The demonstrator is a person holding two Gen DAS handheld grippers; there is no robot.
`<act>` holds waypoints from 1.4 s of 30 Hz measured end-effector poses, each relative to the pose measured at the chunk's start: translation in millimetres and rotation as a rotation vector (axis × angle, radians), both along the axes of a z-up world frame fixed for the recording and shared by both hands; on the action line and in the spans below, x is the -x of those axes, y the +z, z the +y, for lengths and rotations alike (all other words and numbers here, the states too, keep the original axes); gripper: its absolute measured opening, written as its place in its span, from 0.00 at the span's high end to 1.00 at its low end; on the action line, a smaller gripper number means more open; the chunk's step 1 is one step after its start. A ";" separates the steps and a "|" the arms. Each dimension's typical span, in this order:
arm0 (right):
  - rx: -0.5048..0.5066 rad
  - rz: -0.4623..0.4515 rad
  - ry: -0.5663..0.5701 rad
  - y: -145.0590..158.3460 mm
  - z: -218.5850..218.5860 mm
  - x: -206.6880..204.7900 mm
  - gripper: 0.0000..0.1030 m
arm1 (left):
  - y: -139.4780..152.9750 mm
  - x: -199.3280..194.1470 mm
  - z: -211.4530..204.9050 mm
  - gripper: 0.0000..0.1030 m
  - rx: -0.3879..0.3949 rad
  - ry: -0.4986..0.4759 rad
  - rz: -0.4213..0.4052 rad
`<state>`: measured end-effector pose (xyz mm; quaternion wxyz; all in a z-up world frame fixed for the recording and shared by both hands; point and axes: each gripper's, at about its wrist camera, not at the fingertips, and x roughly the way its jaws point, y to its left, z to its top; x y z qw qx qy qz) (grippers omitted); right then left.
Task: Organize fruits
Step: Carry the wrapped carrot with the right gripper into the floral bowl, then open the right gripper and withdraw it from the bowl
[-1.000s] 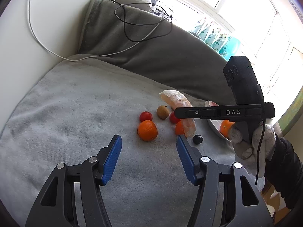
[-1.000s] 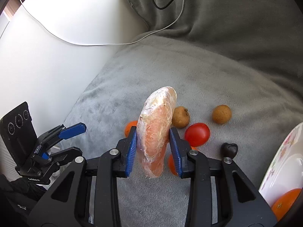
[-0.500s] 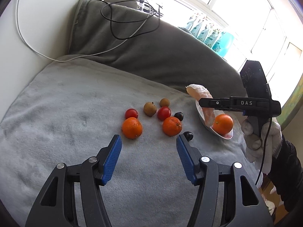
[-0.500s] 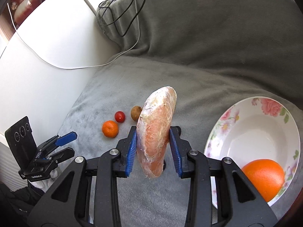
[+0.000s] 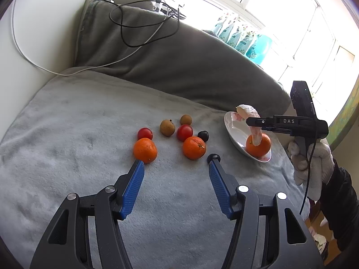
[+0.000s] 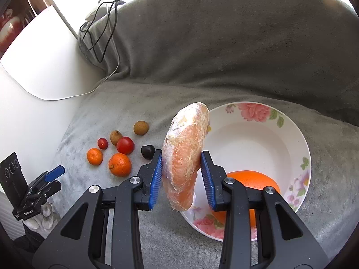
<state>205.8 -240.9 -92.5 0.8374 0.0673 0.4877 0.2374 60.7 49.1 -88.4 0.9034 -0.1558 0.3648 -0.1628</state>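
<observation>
My right gripper [image 6: 181, 168] is shut on a plastic-wrapped pinkish-orange fruit wedge [image 6: 186, 152] and holds it upright over the near-left rim of a white floral bowl [image 6: 291, 130]. One orange [image 6: 249, 179] lies in the bowl. In the left wrist view the same wedge [image 5: 252, 123] hangs over the bowl [image 5: 233, 130] beside that orange [image 5: 261, 145]. My left gripper [image 5: 176, 168] stands open and empty above the grey blanket, just short of two tangerines [image 5: 145, 149] [image 5: 194, 147]. Behind them lie two red tomatoes [image 5: 184, 132], two brown fruits [image 5: 167, 127] and two dark fruits [image 5: 203, 135].
A grey blanket [image 5: 67, 134] covers the sofa seat, with a grey back cushion [image 5: 179, 62] behind. White and black cables [image 5: 139, 33] drape over the cushion's left end. A gloved hand [image 5: 314, 163] holds the right gripper at the right edge. A white wall [image 6: 33, 89] stands left.
The right gripper carried the wrapped wedge rightward from above the loose fruits to over the bowl. The left gripper stayed nearly still and open.
</observation>
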 end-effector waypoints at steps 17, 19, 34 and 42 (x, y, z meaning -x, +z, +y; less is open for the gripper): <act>0.053 -0.017 -0.073 4.6 -5.4 -4.9 0.52 | 5.7 7.1 0.2 0.42 -0.002 0.004 -0.012; 0.053 -0.042 -0.081 10.6 -6.1 -2.4 0.41 | 6.3 7.2 -0.9 0.42 -0.002 0.001 -0.014; 0.074 -0.114 -0.065 27.5 2.6 14.2 0.36 | 6.6 8.9 -0.3 0.42 -0.016 0.004 -0.017; 0.119 -0.180 -0.033 32.4 18.4 36.8 0.36 | 4.9 7.8 -1.8 0.42 -0.050 0.010 -0.021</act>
